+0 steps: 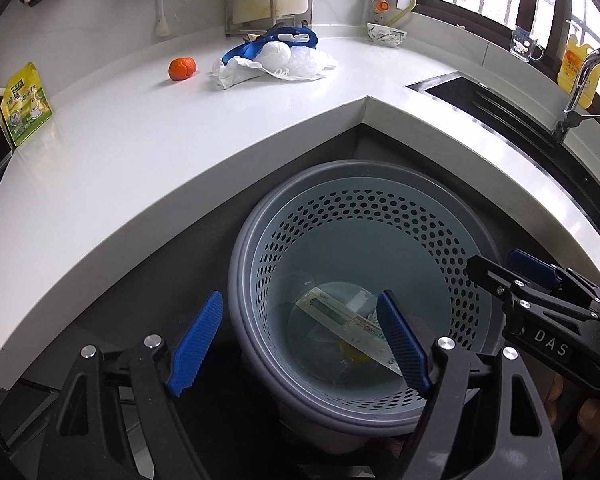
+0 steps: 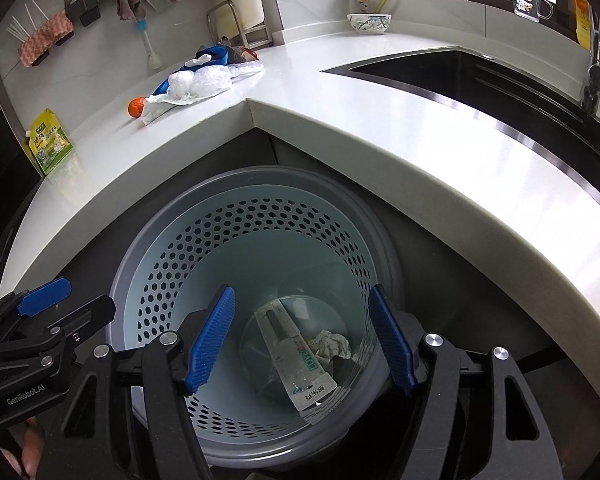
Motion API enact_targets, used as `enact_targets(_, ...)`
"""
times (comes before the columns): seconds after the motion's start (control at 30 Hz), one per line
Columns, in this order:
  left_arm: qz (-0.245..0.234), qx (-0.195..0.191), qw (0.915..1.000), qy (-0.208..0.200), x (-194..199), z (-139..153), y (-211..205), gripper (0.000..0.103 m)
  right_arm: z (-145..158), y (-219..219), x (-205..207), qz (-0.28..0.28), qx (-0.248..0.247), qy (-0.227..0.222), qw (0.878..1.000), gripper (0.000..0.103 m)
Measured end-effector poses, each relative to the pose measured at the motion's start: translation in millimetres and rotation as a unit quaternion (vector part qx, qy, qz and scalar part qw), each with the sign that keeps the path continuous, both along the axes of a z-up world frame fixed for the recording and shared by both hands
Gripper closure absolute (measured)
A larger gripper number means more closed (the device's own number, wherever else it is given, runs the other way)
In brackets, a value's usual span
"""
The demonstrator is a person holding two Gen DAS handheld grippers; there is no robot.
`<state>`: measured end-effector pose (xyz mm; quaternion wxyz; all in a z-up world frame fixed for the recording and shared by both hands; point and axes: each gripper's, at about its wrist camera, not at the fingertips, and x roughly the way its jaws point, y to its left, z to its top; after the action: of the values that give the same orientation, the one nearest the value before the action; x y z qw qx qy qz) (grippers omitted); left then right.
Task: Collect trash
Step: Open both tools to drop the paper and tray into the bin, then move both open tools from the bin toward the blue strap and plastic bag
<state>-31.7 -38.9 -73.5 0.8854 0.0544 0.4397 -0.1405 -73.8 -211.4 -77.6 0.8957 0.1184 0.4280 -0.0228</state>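
Observation:
A grey perforated trash bin [image 1: 260, 216] [image 2: 148, 240] stands on the floor below the counter corner. Inside it lie a flat white package [image 1: 340, 316] [image 2: 296, 356] and a crumpled paper wad [image 2: 332, 344]. My left gripper [image 1: 300, 344] is open and empty above the bin's rim. My right gripper [image 2: 300, 340] is open and empty above the bin's mouth; it also shows in the left wrist view [image 1: 512, 276]. On the white counter [image 1: 140, 140] [image 2: 380, 120] lie a pile of white plastic and paper with a blue bag [image 1: 276, 56] [image 2: 200, 80] and an orange peel [image 1: 182, 68] [image 2: 137, 107].
A yellow-green pouch [image 1: 26, 104] [image 2: 50, 146] leans at the counter's left end. A patterned bowl [image 1: 386, 34] [image 2: 369, 23] stands at the back. A black sink [image 1: 500, 104] [image 2: 480, 76] with a tap [image 1: 580, 84] lies to the right. A metal rack [image 1: 250, 8] stands against the wall.

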Motion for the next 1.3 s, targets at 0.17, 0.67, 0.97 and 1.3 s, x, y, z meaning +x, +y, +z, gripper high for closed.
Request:
enact_targets(0.17, 0.000, 0.002, 1.0000, -0.007, -3, 3, 2, 0.024, 5, 1, -4, -0.002, -0.004, -0.006, 1.000, 0.036)
enact_targets(0.67, -0.003, 0.000, 0.9998, -0.022, -10, 14, 4, 0.023, 21, -1, -11, -0.005, -0.010, -0.029, 1.000, 0.033)
enact_targets(0.97, -0.005, 0.005, 0.9997, -0.023, -11, 15, 2, 0.023, 21, -4, -12, -0.006, -0.005, -0.032, 0.999, 0.033)
enact_targets(1.3, -0.007, 0.011, 0.9997, -0.022, -11, 20, -3, 0.023, 22, -11, -12, -0.010, 0.006, -0.038, 0.999, 0.033)
